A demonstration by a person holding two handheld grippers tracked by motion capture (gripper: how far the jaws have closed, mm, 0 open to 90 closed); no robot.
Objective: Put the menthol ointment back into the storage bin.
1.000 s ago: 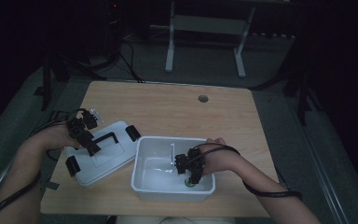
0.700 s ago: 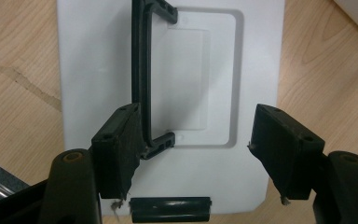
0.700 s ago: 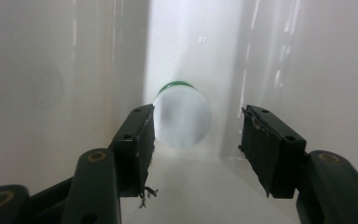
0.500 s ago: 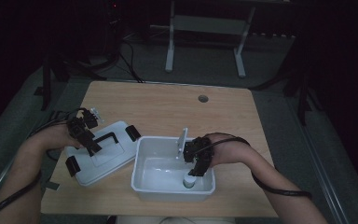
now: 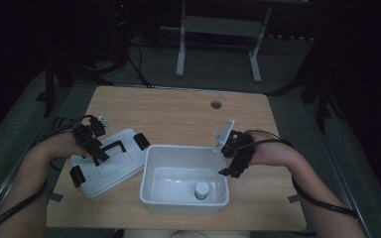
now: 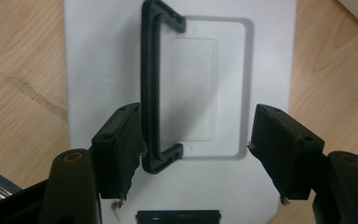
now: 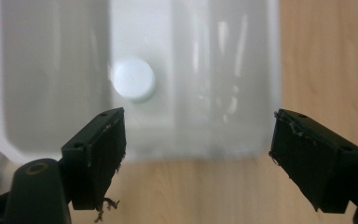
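White plastic bin [image 5: 151,198] on the wooden surface [image 5: 178,116], with a small white-capped bottle [image 5: 201,190] standing on its floor near the front right corner. Right hand-held gripper [image 5: 233,159] hovers above the bin's right rim, its jaws just opened and holding nothing. Left hand-held gripper [image 5: 93,143] rests over the lid [image 5: 124,171] beside the bin, jaws apart astride the black handle [image 6: 151,88], one pad touching it.
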